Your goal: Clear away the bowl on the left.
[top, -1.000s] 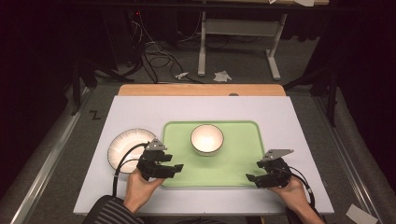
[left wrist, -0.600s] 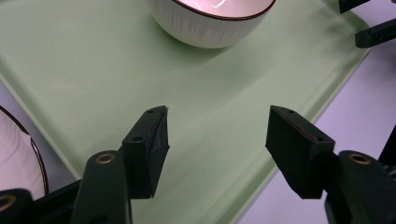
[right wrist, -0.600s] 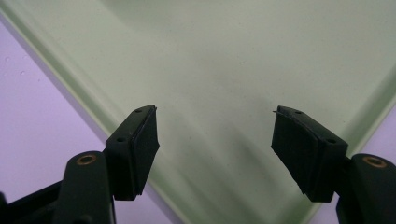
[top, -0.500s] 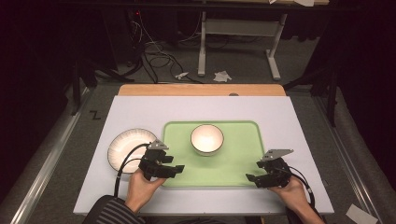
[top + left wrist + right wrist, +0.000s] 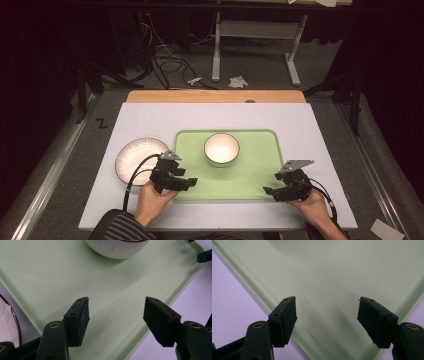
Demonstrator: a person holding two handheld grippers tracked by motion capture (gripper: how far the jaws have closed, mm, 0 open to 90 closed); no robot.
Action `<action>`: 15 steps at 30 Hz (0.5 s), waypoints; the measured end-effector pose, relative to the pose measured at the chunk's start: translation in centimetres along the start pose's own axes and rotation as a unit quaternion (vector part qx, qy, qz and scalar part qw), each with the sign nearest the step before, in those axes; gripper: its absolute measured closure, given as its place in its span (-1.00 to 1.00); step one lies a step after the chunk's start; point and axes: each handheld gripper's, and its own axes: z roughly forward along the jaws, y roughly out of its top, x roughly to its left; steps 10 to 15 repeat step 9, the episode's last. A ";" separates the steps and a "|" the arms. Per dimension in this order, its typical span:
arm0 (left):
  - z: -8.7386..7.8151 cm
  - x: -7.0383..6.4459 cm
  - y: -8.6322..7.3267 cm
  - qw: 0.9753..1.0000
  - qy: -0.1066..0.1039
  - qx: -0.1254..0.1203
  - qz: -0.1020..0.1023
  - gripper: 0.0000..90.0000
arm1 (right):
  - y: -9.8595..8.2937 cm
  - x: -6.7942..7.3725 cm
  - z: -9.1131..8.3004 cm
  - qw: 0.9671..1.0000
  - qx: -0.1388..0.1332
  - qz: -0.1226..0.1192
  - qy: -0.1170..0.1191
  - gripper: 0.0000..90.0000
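Observation:
A light green tray [image 5: 255,170] lies on the white table, and a white bowl [image 5: 221,148] stands on it toward its far left. A white plate [image 5: 137,159] with a dark rim rests on the table left of the tray. My left gripper [image 5: 189,183] is open at the tray's front left corner, its jaws over the green surface [image 5: 100,290] with nothing between them; the bowl [image 5: 117,248] is farther ahead. My right gripper [image 5: 269,192] is open at the tray's front right corner [image 5: 337,277], also holding nothing.
The white table top [image 5: 215,117] ends in a wooden strip [image 5: 215,96] at the far side. Beyond it are a grey floor, cables [image 5: 165,60] and a metal stand [image 5: 252,45]. Bare table lies behind and to the right of the tray.

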 end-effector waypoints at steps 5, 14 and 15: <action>0.0 0.3 0.0 1.000 -0.001 -0.001 -0.011 -0.14 | 0.0 0.0 0.0 1.000 0.001 0.001 0.002 -0.27; -0.1 0.5 0.1 1.000 -0.007 -0.007 -0.020 -0.14 | 0.0 -0.1 0.0 1.000 -0.001 0.006 0.002 -0.27; -0.1 0.5 0.1 1.000 -0.007 -0.007 -0.020 -0.14 | 0.0 -0.1 0.0 1.000 -0.001 0.006 0.002 -0.27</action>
